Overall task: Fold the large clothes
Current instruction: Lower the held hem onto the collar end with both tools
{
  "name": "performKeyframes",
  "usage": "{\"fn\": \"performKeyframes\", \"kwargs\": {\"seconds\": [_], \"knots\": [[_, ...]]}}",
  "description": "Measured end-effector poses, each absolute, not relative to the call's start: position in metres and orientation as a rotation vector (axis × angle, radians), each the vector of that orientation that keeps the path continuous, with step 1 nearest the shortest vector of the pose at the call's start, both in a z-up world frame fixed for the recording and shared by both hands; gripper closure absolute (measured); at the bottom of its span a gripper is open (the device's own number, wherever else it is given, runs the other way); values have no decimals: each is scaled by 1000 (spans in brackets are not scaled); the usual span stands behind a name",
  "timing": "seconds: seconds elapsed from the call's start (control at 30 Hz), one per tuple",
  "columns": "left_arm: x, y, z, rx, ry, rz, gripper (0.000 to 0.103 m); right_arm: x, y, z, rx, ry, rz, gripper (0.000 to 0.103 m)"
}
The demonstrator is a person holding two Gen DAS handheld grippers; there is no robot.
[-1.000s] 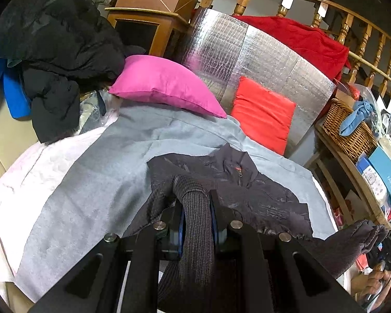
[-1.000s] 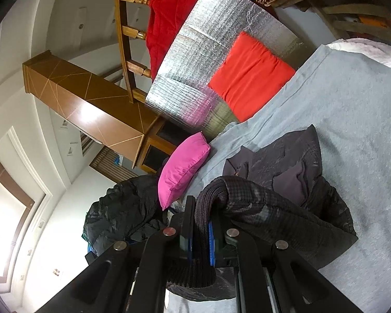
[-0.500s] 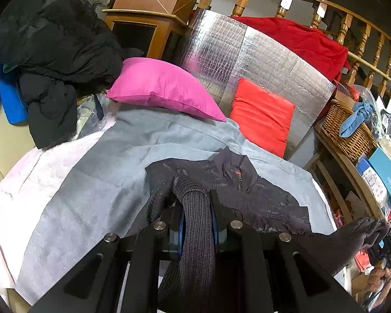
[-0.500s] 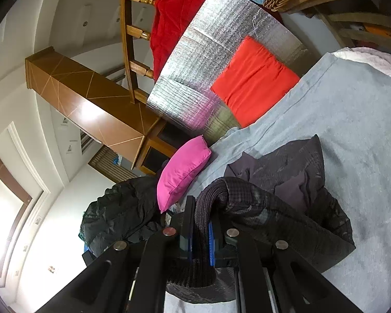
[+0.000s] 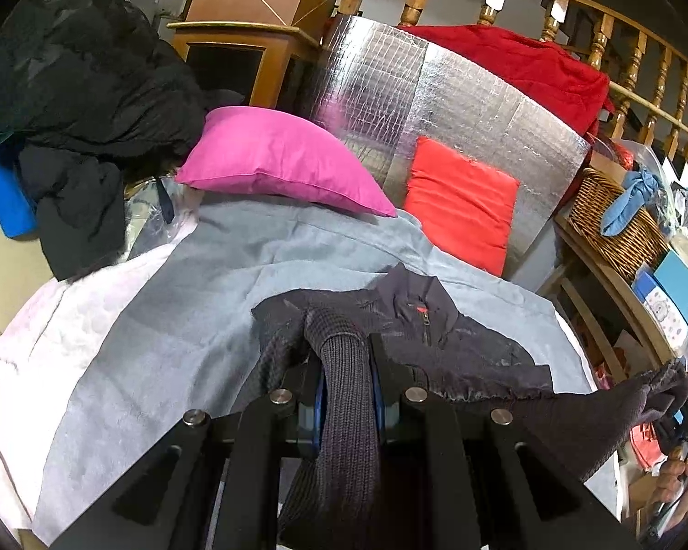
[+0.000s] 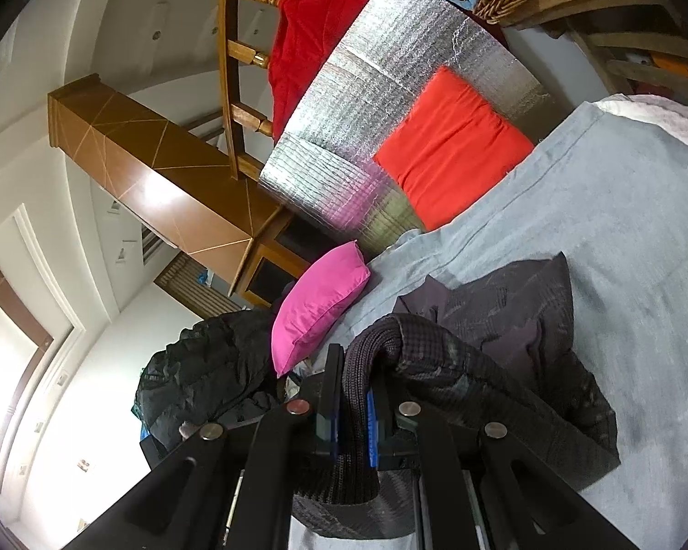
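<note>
Both hand-held grippers, left [image 5: 346, 380] and right [image 6: 355, 405], stay clenched on the dark quilted knit-trimmed jacket [image 5: 440, 334], now drawn slightly nearer, hem stretched for folding.

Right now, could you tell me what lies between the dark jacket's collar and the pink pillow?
Only bare grey blanket separates the jacket collar from the pink pillow, seen in the left wrist view.
</note>
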State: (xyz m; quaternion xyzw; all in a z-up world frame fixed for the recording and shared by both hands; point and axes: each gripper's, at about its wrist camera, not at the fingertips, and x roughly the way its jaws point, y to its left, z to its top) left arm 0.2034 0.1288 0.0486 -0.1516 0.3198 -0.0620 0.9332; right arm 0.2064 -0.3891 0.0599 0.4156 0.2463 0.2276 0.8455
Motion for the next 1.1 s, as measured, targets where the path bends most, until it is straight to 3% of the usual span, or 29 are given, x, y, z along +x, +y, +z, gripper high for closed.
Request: {"fn": "performKeyframes", "kwargs": {"seconds": [0.43, 1.1], "knots": [[273, 118, 55, -260, 663, -105, 86, 275, -392, 70, 842, 514, 448, 94], [370, 128, 5, -344, 813, -114, 86, 371, -389, 40, 817, 615, 382, 94]]}}
